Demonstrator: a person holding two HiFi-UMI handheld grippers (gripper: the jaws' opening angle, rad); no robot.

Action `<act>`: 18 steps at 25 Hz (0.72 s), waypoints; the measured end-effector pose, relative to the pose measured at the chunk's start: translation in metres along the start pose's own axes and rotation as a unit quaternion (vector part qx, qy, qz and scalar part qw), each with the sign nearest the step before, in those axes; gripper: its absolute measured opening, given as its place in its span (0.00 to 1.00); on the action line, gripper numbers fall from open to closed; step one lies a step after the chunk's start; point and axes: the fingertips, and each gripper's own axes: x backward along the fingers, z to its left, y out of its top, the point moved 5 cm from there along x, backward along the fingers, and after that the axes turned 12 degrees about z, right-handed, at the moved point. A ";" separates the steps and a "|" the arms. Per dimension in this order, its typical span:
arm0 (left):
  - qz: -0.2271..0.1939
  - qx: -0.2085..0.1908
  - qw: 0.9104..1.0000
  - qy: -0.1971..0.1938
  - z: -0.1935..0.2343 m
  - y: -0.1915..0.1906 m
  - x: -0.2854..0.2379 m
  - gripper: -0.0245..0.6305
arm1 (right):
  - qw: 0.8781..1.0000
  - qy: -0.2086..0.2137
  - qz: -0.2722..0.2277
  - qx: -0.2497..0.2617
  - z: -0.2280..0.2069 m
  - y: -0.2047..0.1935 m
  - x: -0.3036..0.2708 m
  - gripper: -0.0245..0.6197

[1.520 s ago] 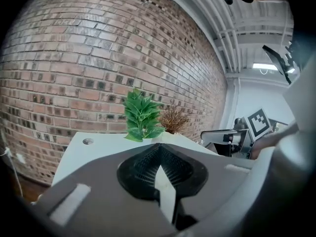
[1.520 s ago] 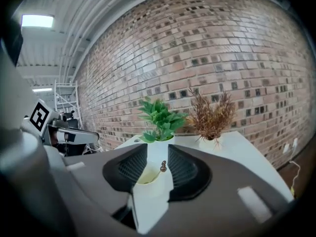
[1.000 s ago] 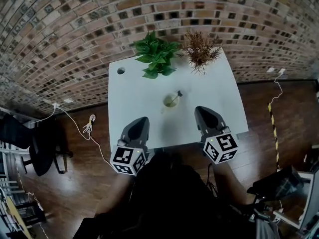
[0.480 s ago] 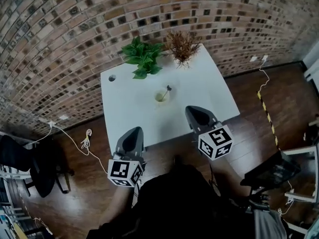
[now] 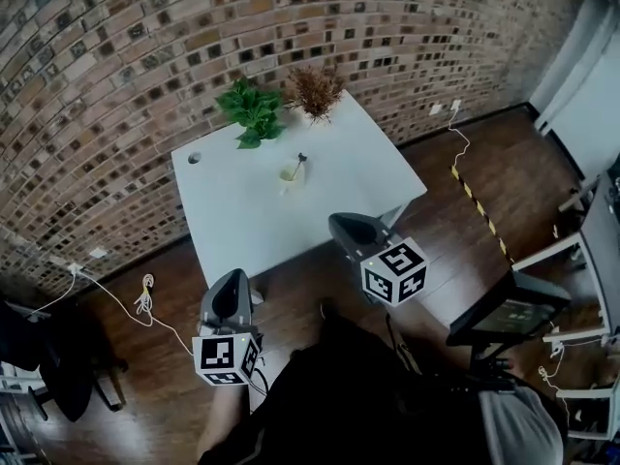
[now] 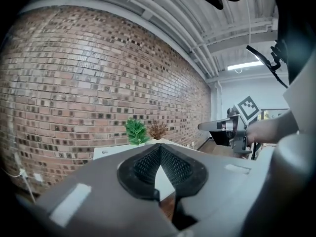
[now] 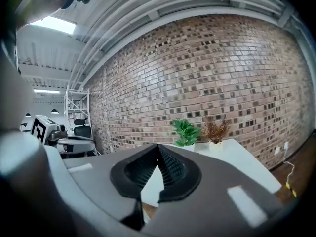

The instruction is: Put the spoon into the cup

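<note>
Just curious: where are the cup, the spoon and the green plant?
cup [image 5: 288,176], head view, on its side wall.
spoon [image 5: 300,162], head view, on its handle above the cup.
green plant [image 5: 250,109], head view, on its leaves.

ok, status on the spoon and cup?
Left hand-held gripper shut, empty. Right hand-held gripper shut, empty. Spoon stands in the cup on the table. Nothing in the way.

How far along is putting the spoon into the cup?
Done, it seems: the spoon stands in the cup on the table. In hand: nothing. The left gripper and right gripper are shut, empty and well short of the cup. Left: nothing visible.
</note>
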 end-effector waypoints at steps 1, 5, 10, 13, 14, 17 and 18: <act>-0.002 0.002 1.000 -0.004 -0.001 -0.002 0.008 0.03 | 1.000 -0.002 0.000 0.001 0.007 -0.001 0.005 0.05; -0.010 0.008 1.000 -0.014 -0.004 -0.011 0.032 0.03 | 1.000 -0.002 -0.004 0.006 0.031 -0.005 0.022 0.05; -0.014 0.022 1.000 -0.012 -0.020 -0.021 0.051 0.03 | 1.000 0.005 -0.005 0.016 0.042 -0.013 0.045 0.05; -0.019 0.026 0.999 -0.012 -0.035 -0.018 0.055 0.03 | 1.000 0.013 -0.007 0.013 0.041 -0.015 0.058 0.05; -0.021 0.027 0.999 -0.013 -0.040 -0.017 0.055 0.03 | 1.000 0.014 -0.008 0.015 0.039 -0.017 0.063 0.05; -0.029 0.026 0.999 -0.014 -0.060 -0.014 0.056 0.03 | 1.000 0.019 -0.010 0.022 0.033 -0.021 0.078 0.05; -0.032 0.025 0.999 -0.013 -0.068 -0.013 0.055 0.03 | 0.999 0.023 -0.011 0.022 0.030 -0.023 0.083 0.05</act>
